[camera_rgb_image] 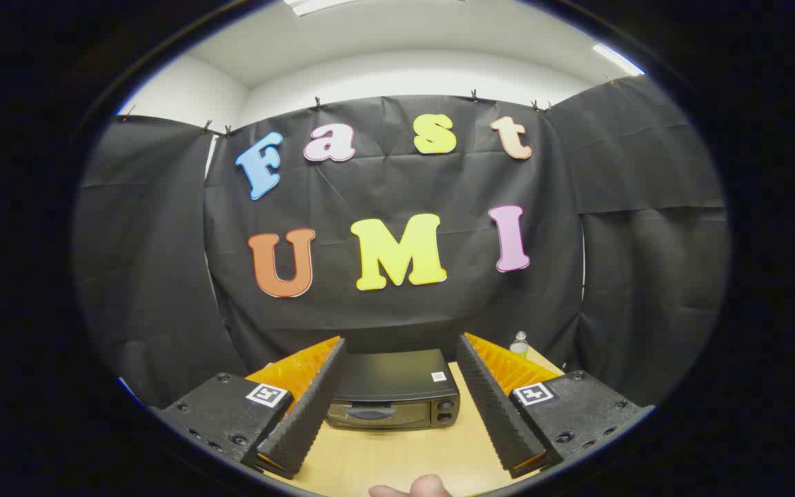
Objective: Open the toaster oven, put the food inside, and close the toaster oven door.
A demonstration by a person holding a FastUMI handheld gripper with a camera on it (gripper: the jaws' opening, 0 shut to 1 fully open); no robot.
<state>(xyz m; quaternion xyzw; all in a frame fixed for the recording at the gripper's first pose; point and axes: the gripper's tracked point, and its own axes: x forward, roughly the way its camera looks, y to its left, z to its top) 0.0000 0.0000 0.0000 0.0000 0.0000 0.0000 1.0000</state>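
A black toaster oven (pixel 392 388) stands on the wooden table (pixel 397 455), straight ahead and beyond my fingers. Its door is closed, with a grey handle (pixel 364 412) across the top of the glass and two knobs (pixel 445 411) to the right of it. My gripper (pixel 401 359) is open, held well above the table; its two black ribbed fingers (pixel 308 407) frame the oven with nothing between them. A small pale rounded thing (pixel 419 486) lies on the table right below the fingers, only its top showing; I cannot tell whether it is the food.
A small clear bottle (pixel 519 343) stands behind the oven to its right, near the table's far corner. Black cloth walls close the booth behind and to both sides. Bare tabletop lies between the fingers and the oven front.
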